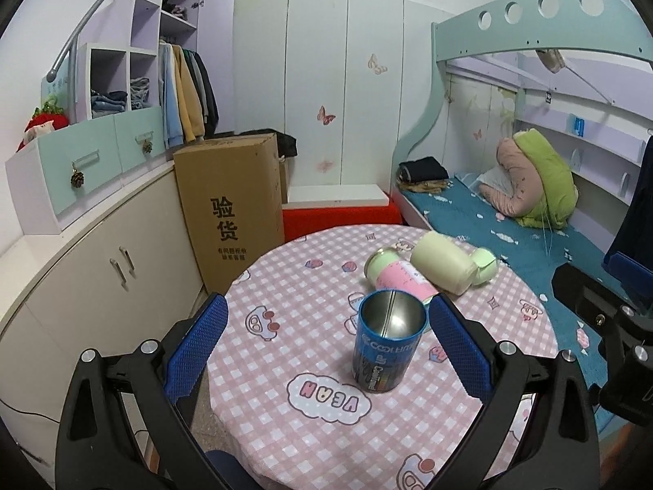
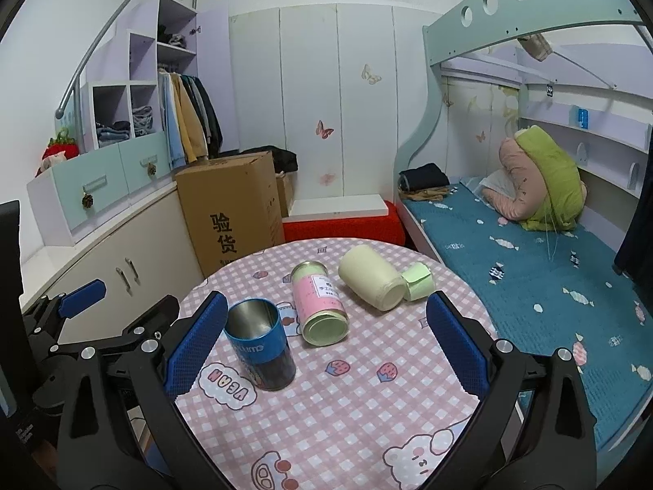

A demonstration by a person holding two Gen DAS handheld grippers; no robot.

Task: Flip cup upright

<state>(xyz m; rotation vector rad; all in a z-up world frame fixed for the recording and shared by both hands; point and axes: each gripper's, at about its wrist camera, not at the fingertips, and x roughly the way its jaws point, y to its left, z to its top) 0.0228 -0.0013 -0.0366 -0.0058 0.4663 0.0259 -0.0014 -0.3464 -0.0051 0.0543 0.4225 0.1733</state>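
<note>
Jaws gape around upright steel-lined cup (image 1: pixel 385 339).

Both tongs, left (image 1: pixel 328 345) and right (image 2: pixel 326 345), hang level with jaws spread wide (gripping nothing), side by side.

The blue cup (image 1: pixel 385 341) stands in front of the pink canister (image 1: pixel 398 277) in the left wrist view, hiding that canister's near end. The canister's label print (image 2: pixel 326 288) is too small to read. The cream bottle (image 1: pixel 443 261) covers part of its green cap (image 1: pixel 485 265). Both views cut the round tabletop (image 2: pixel 359 408) off at the bottom edge, and each gripper's frame covers its near rim. The right gripper (image 1: pixel 612 318) shows only partly at the left wrist view's right edge, its jaws out of sight. The cardboard box (image 2: pixel 232 212) hides the cabinet behind it.
</note>
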